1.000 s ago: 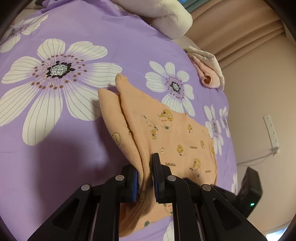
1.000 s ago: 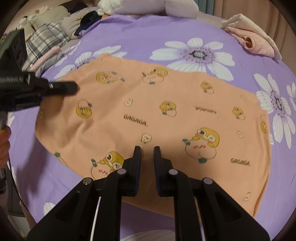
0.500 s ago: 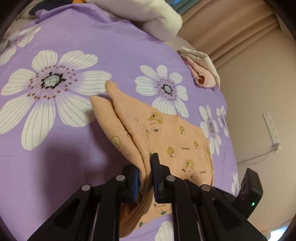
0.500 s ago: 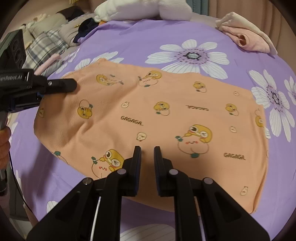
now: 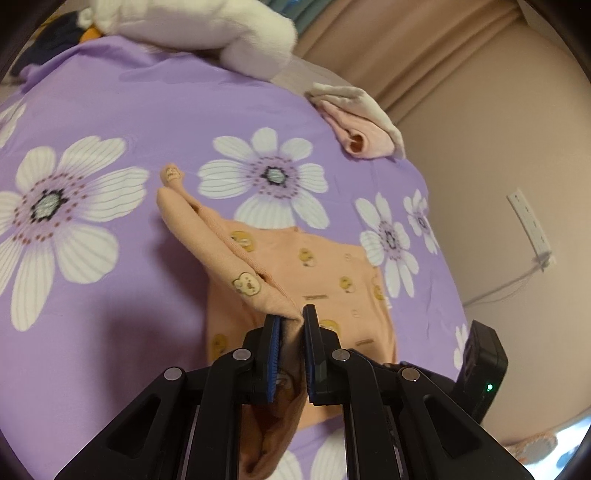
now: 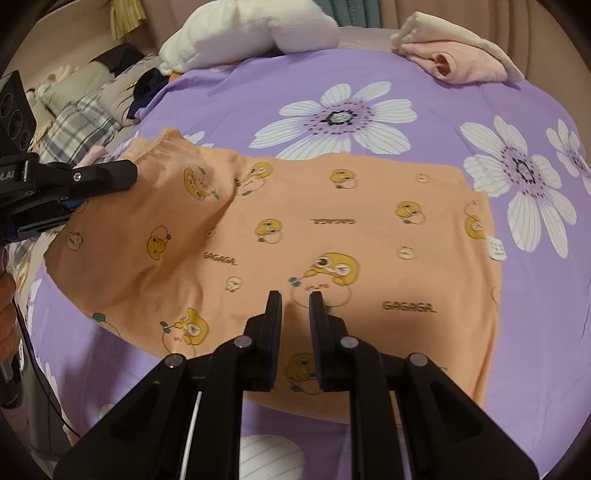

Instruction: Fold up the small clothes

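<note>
A small orange garment (image 6: 332, 236) printed with yellow cartoon ducks lies spread on the purple flowered bedsheet (image 6: 280, 85). My left gripper (image 5: 291, 325) is shut on the garment's edge (image 5: 258, 284) and holds that side lifted above the sheet; it also shows at the left of the right wrist view (image 6: 74, 184). My right gripper (image 6: 295, 299) hovers over the near middle of the garment, jaws a narrow gap apart and nothing between them.
A folded pink and cream garment (image 6: 461, 62) lies at the far right edge of the bed. A white plush toy (image 6: 251, 33) lies at the far end. Plaid and grey clothes (image 6: 85, 118) are piled at the far left. A wall socket (image 5: 532, 229) is on the right wall.
My left gripper has lifted the garment's edge higher and drawn it towards the middle, so the left side now rises in a fold. My right gripper has moved slightly forward over the garment.
</note>
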Motion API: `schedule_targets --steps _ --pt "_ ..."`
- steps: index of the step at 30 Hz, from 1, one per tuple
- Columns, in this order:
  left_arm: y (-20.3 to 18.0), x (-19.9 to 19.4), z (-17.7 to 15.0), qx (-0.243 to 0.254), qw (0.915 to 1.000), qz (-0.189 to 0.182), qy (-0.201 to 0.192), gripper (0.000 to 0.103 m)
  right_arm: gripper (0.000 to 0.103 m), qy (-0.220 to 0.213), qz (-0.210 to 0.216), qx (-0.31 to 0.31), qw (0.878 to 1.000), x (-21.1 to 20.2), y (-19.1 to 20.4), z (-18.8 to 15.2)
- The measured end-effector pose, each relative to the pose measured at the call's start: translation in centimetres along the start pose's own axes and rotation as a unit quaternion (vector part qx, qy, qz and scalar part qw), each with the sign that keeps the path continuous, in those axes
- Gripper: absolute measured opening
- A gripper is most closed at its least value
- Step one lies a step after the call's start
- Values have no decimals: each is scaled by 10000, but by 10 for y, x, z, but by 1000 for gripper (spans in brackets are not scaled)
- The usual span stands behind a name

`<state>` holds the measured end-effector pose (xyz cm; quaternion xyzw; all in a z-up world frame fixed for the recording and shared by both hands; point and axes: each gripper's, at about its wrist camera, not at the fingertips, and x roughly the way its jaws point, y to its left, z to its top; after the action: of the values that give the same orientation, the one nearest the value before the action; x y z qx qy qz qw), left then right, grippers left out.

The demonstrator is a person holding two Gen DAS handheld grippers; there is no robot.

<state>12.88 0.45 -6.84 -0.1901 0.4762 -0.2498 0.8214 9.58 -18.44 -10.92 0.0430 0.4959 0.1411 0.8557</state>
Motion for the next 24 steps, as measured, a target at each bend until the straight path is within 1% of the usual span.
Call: schedule_targets --steps 5,6,9,12,14,18,20,22,23,24 --pt "-24 18 -1 244 9995 -81 166 8 16 -23 54 295 9995 -3 -19 -1" --pt "-29 21 -1 296 9993 -90 197 6 17 -27 56 377 9993 -3 -24 -1" --pt "-41 35 -4 411 9986 -129 311 5 17 -9 97 588 9982 -2 -37 -1" --pt "-51 54 -7 574 9972 -41 486 5 17 -1 72 801 9968 -2 -51 -3" --pt "-53 68 -11 556 9964 -45 636 5 17 10 57 895 9960 -3 -58 -4" --pt "-49 88 -16 309 9949 -167 947 5 18 21 41 1044 9945 -6 -69 -6" --pt "-46 93 -19 208 9941 -125 1056 5 24 30 62 1142 9934 -6 -74 -7" --pt "-43 91 -20 156 9938 -84 1096 11 26 27 86 1228 9924 -7 -79 -8" --pt "-40 89 -21 90 9939 -93 1095 20 27 25 93 1248 9921 -7 -80 -9" --pt "-38 87 -21 47 9941 -108 1083 31 28 22 104 1272 9918 -8 -81 -9"
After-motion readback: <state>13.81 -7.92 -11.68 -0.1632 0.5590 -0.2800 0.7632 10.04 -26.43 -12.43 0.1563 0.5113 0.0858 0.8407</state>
